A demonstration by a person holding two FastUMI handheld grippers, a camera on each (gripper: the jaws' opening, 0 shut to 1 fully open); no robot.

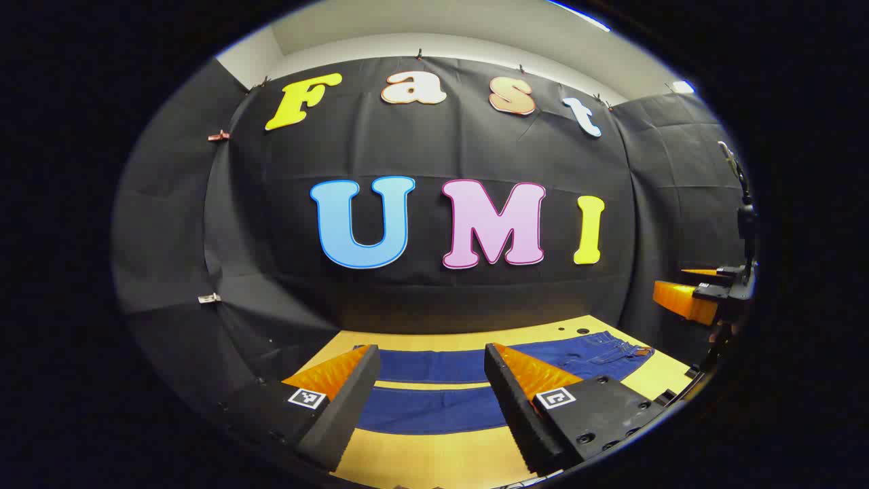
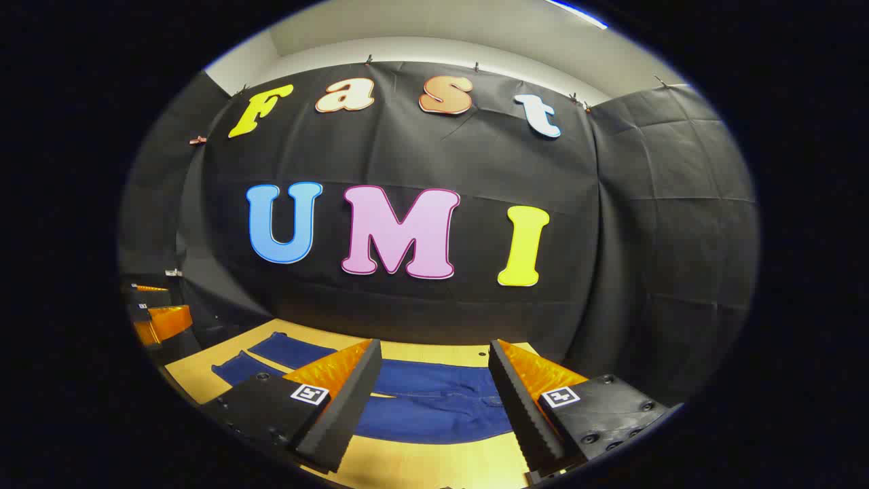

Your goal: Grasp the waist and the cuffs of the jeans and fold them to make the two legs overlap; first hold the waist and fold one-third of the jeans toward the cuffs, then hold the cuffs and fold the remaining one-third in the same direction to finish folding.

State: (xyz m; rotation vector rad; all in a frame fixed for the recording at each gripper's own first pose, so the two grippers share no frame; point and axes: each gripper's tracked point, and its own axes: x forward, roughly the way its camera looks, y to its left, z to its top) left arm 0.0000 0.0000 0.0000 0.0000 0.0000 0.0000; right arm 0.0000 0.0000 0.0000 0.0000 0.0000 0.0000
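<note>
Blue jeans (image 1: 434, 390) lie flat on the wooden table (image 1: 434, 462), both legs spread side by side with a gap between them. The waist (image 1: 611, 350) is at the right in the left gripper view. My left gripper (image 1: 431, 394) hovers open above the legs, nothing between its fingers. In the right gripper view the jeans (image 2: 434, 401) show their waist part near the middle and the cuffs (image 2: 244, 363) at the left. My right gripper (image 2: 434, 401) is open above the waist part. The right gripper (image 1: 699, 295) also appears at the right edge of the left gripper view.
Black cloth walls close in the table at the back and sides. A stand (image 1: 743, 204) rises at the far right of the left gripper view. The left gripper (image 2: 156, 319) shows at the left edge of the right gripper view.
</note>
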